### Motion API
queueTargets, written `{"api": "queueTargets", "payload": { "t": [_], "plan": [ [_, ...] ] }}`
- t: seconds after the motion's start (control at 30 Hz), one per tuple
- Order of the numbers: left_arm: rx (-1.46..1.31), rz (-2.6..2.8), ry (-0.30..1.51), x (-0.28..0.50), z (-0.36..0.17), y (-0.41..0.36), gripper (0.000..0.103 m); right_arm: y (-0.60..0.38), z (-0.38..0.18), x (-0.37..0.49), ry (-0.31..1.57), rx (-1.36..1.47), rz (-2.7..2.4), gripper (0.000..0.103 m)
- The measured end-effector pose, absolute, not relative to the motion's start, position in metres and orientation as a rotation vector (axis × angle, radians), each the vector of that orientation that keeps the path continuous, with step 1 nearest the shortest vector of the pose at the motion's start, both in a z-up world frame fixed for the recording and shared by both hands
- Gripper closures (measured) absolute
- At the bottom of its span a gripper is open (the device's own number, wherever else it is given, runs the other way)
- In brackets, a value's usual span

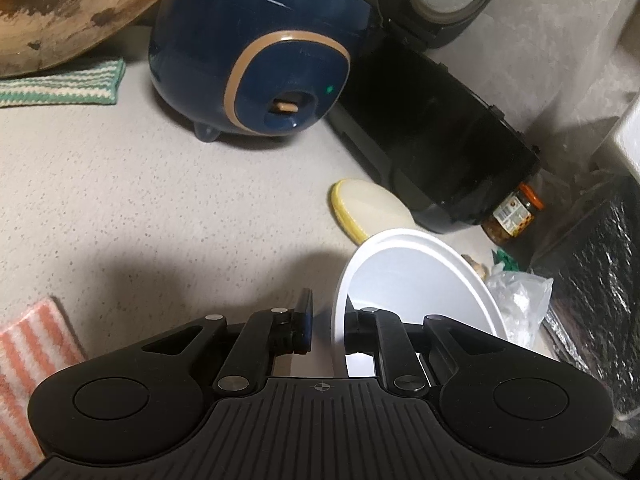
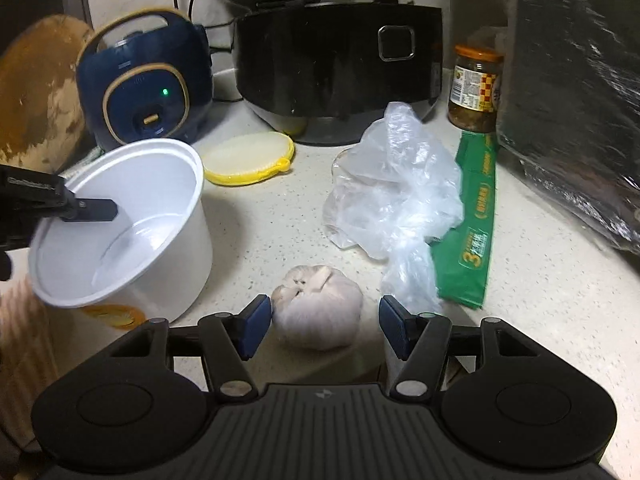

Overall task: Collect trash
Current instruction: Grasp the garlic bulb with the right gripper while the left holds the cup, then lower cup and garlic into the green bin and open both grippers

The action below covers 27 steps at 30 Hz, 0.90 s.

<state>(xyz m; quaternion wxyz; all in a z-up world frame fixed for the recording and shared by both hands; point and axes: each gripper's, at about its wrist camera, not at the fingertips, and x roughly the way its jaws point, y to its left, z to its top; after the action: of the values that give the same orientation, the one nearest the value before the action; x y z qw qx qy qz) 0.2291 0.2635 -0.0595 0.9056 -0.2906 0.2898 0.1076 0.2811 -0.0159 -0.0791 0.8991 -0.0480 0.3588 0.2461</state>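
A white plastic cup (image 2: 132, 216) is tilted on the counter at the left of the right wrist view; it also shows in the left wrist view (image 1: 416, 280). My left gripper (image 1: 326, 326) is shut on the cup's rim, one finger (image 2: 94, 209) inside the cup. My right gripper (image 2: 320, 320) is open, its pads on either side of a garlic bulb (image 2: 318, 306). A crumpled clear plastic bag (image 2: 396, 192) lies just beyond, with a green wrapper (image 2: 474, 224) to its right.
A blue cooker (image 2: 146, 84), a black rice cooker (image 2: 340, 64) with open lid, a jar (image 2: 476, 88) and a yellow-rimmed lid (image 2: 248, 158) stand behind. A foil-wrapped block (image 2: 576, 100) is at the right. Striped cloths (image 1: 32, 360) lie at the left.
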Motion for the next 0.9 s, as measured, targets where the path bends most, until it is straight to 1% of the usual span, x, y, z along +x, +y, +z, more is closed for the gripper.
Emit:
{"api": "queueTargets", "payload": {
  "t": [0.1,0.13,0.23,0.3,0.5,0.67,0.9],
  "plan": [
    [-0.596,0.207,0.598,0.225,-0.062,0.264,0.088,-0.003,-0.084,0.286,0.748,-0.133,0.501,0.044],
    [-0.6,0.202,0.596,0.224,-0.064,0.265,0.088,0.002,-0.085,0.285,0.752,-0.146,0.496,0.048],
    [-0.65,0.167,0.577,0.22,-0.069,0.272,0.088,0.011,-0.085,0.285,0.76,-0.179,0.477,0.049],
    [-0.679,0.141,0.562,0.22,-0.071,0.277,0.088,0.01,-0.078,0.281,0.767,-0.135,0.48,0.049],
    [-0.697,0.071,0.525,0.221,-0.065,0.279,0.088,-0.005,-0.047,0.242,0.696,-0.054,0.394,0.049],
    [-0.65,-0.003,0.503,0.215,-0.049,0.252,0.088,-0.043,-0.04,0.203,0.668,-0.045,0.254,0.049],
    [-0.597,-0.058,0.497,0.187,-0.039,0.177,0.088,-0.128,-0.066,0.148,0.698,-0.002,0.071,0.049]
  ]
}}
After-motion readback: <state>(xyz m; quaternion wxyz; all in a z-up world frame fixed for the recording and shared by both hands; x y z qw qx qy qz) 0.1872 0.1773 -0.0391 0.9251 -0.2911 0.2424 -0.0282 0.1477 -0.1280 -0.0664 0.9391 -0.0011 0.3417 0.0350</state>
